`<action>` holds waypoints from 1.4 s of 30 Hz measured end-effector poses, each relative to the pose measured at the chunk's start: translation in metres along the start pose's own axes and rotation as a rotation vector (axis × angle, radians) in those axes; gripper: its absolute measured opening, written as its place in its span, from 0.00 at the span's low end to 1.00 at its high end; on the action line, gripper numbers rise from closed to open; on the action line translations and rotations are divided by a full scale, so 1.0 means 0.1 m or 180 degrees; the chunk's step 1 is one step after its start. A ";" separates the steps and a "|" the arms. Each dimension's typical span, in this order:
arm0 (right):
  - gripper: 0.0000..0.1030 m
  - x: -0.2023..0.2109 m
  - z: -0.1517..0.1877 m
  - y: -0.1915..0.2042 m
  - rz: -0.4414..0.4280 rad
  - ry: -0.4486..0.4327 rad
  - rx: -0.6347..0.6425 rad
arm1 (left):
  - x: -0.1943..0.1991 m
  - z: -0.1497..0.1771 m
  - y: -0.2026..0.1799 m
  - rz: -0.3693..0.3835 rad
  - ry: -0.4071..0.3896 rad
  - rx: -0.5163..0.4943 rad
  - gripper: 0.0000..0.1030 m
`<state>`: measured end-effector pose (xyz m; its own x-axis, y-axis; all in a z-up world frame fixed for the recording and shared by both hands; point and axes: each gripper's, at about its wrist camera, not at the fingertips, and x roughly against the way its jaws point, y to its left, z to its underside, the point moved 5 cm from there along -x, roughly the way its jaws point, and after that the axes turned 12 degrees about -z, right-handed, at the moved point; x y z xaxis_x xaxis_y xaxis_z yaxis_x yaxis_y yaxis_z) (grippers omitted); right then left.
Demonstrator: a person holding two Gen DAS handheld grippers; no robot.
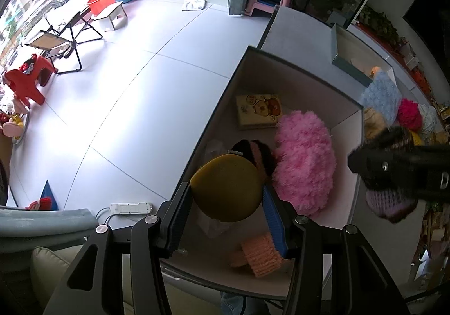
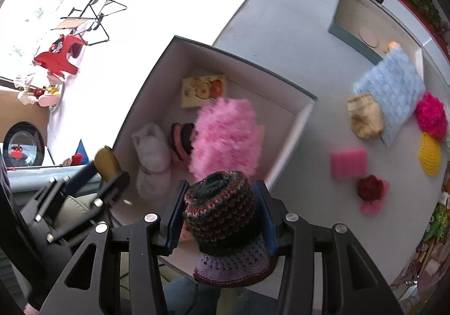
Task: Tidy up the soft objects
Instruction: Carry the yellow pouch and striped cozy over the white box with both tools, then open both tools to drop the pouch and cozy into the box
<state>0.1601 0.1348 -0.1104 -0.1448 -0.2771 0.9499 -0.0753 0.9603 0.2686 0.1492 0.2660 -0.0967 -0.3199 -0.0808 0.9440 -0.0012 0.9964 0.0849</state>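
Left tool [image 1: 227, 202]: clamping mustard pad [image 1: 226, 187] above box [image 1: 292, 67]. Right tool [image 2: 222, 216]: clamping striped crochet hat [image 2: 225, 219] over box's near edge.

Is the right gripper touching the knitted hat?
Touching: the right wrist view shows the right gripper with both pads pressed against the sides of the knitted hat.

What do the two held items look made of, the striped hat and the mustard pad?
Striped hat: crocheted yarn, matte; visible loop stitches in banded colours, lilac openwork brim.
Mustard pad: probably foam or sponge, smooth and matte; no weave shows, so uncertain.
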 end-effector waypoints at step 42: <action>0.49 -0.40 -0.31 0.25 -0.0060 0.0161 0.0033 | -0.44 0.24 -0.09 -0.0014 0.0380 -0.0132 0.51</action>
<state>0.1949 0.1711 -0.1365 -0.0931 -0.2929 0.9516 -0.0878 0.9544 0.2852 0.1404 0.2610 -0.1467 -0.2050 -0.0900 0.9746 0.0376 0.9943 0.0997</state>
